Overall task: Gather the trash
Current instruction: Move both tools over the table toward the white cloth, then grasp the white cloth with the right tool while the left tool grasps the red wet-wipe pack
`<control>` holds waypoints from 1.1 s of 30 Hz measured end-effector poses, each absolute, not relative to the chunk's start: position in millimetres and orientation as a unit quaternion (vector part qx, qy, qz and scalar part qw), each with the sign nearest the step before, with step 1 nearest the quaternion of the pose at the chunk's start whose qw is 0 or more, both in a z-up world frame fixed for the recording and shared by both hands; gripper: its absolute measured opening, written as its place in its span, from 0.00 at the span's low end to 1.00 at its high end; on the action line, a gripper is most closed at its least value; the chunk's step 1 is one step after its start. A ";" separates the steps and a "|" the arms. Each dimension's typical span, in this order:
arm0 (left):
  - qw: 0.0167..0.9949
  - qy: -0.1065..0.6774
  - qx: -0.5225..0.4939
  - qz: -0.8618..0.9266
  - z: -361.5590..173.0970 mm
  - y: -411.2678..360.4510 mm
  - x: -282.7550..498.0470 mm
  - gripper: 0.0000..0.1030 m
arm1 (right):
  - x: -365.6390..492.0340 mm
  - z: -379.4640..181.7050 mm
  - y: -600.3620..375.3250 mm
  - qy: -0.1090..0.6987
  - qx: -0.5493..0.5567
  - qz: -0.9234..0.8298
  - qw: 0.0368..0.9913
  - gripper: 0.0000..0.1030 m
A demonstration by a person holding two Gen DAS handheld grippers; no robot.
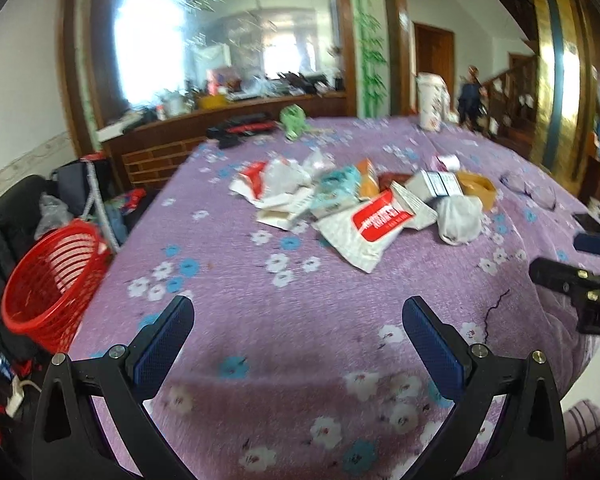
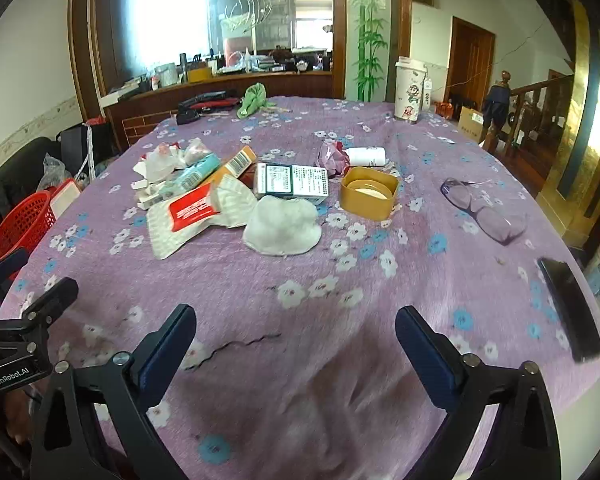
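Left gripper: low over the near edge of the desk, fingers spread wide, nothing between them
Right gripper: same story on its side, fingers apart and empty, hovering above bare cloth
Desk: purple flowered cloth, wrinkled near the front, so a low sweep could snag it; I'd come down from above
White pad: nearest piece of the trash, soft and flat, lying just in front of the printed box; looks an easy first pick for the right gripper, pinch its raised middle
Red and white wrapper: nearest piece on the left side, limp plastic partly under other scraps; grip a free corner and lift slowly so the pile does not drag
Printed box: rigid, flat, touching the pad; close across its short sides
Gold tub: open, just right of the box; whether it is trash I cannot tell
Glasses: well right of the heap, likely not trash, leave them
Red basket: off the desk's left edge, below its level, the likely drop spot; the left gripper is closer to it
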State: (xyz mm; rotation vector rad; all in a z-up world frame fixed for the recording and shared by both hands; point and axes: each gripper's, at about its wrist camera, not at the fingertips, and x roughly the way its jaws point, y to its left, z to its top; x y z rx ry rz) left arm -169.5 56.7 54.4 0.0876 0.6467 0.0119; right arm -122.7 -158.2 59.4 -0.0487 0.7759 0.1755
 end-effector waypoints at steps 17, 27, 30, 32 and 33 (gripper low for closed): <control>0.917 0.386 0.094 -0.045 43.6 21.6 -53.1 1.00 | -26.6 41.9 -155.8 0.448 0.041 0.147 0.881 0.82; 0.913 0.389 0.111 -0.049 37.9 12.7 -36.4 1.00 | -5.0 28.7 -163.4 0.466 0.077 0.162 0.867 0.24; 0.912 0.390 0.117 -0.050 37.4 7.6 -32.8 1.00 | -15.8 37.7 -175.8 0.447 0.084 0.160 0.876 0.23; 0.910 0.392 0.124 -0.051 36.0 1.0 -28.6 1.00 | -22.9 42.8 -183.2 0.437 0.089 0.155 0.881 0.23; 0.909 0.392 0.130 -0.051 34.9 -3.3 -25.9 1.00 | -25.8 43.9 -186.0 0.435 0.090 0.155 0.882 0.23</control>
